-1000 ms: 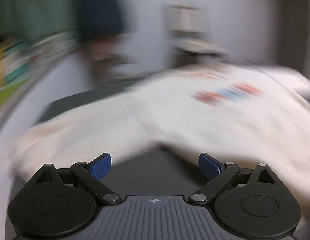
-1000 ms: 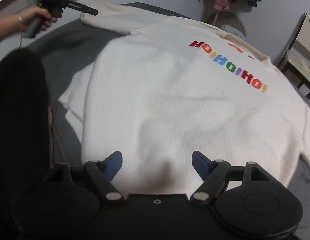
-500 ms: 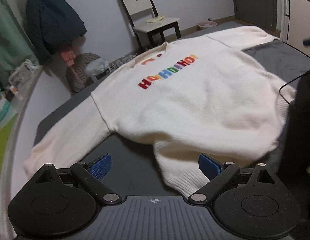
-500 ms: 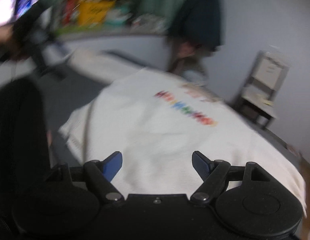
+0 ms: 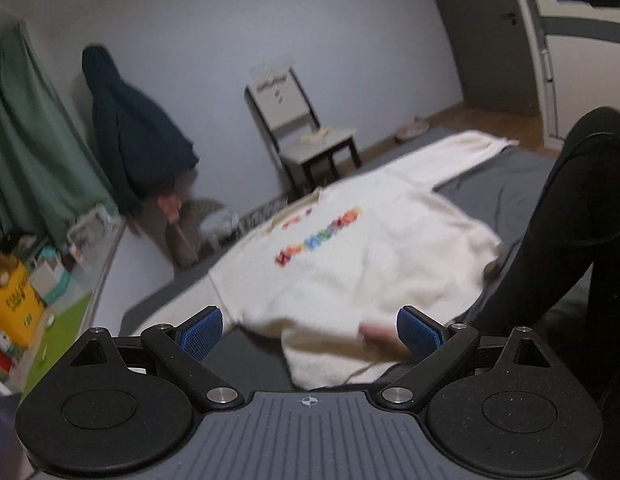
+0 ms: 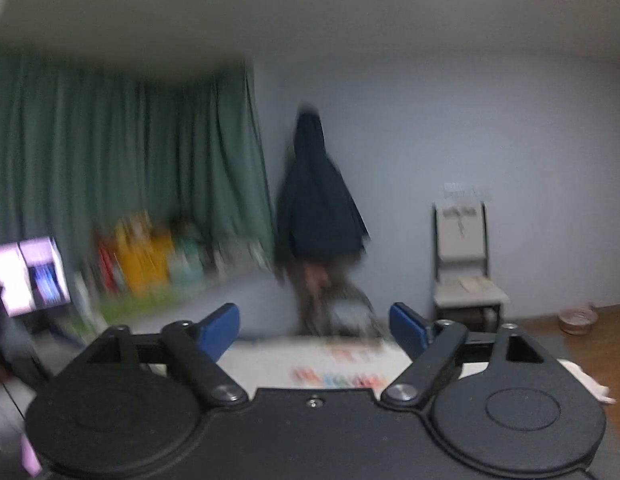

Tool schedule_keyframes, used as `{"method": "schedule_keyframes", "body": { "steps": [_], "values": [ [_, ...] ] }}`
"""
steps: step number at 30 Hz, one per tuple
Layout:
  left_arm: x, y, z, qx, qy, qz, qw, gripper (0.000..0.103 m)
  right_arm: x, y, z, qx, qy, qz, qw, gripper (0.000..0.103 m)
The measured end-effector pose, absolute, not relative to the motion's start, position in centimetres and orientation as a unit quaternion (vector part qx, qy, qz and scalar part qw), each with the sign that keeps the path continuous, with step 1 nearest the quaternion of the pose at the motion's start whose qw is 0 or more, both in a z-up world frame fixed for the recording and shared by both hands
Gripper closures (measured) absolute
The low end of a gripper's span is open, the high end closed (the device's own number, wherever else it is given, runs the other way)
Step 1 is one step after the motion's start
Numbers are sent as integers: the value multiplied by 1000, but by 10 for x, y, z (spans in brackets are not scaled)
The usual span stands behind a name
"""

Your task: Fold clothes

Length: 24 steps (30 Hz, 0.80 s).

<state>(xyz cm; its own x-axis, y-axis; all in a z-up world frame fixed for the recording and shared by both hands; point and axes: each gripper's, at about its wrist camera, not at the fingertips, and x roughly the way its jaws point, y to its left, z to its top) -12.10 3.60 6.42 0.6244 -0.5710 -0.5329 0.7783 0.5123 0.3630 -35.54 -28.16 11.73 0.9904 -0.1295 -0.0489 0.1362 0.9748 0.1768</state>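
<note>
A cream sweater (image 5: 350, 264) with a row of coloured letters (image 5: 318, 242) lies spread flat on a dark grey bed (image 5: 498, 184). My left gripper (image 5: 310, 330) hovers open above the sweater's near hem, with nothing between its blue pads (image 5: 201, 332). My right gripper (image 6: 314, 330) is open too and points up at the far wall. In the right wrist view only a blurred strip of the sweater (image 6: 334, 364) shows below its fingers. A bare foot (image 5: 384, 336) rests on the hem next to the left gripper's right finger.
A person's black-clad leg (image 5: 550, 240) lies along the bed's right side. A chair (image 5: 305, 132) stands at the far wall. A dark coat (image 5: 129, 136) hangs by a green curtain (image 5: 29, 168). Cluttered boxes (image 5: 13, 300) fill the left shelf, and a lit screen (image 6: 27, 274) glows far left.
Both grippers have lifted and tilted upward. The right view swung from the sweater to the far wall; the left view now takes in more of the room. Both stay open.
</note>
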Motion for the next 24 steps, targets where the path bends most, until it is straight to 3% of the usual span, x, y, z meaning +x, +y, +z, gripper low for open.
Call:
{"method": "schedule_keyframes", "body": {
  "steps": [4,10,17,24],
  "values": [
    [-138,34,73,288,156,-414,849,8,-394,-282,154,141,-38,-17,989,14],
    [-136,21,47,275,172,-441,837,8,-419,-270,163,118,-48,-49,991,8],
    [-144,7,33,288,177,-448,828,8,-390,-260,111,83,46,-100,990,8],
    [-152,-30,76,341,132,-445,818,8,-334,-263,27,32,167,-145,975,9]
  ]
}}
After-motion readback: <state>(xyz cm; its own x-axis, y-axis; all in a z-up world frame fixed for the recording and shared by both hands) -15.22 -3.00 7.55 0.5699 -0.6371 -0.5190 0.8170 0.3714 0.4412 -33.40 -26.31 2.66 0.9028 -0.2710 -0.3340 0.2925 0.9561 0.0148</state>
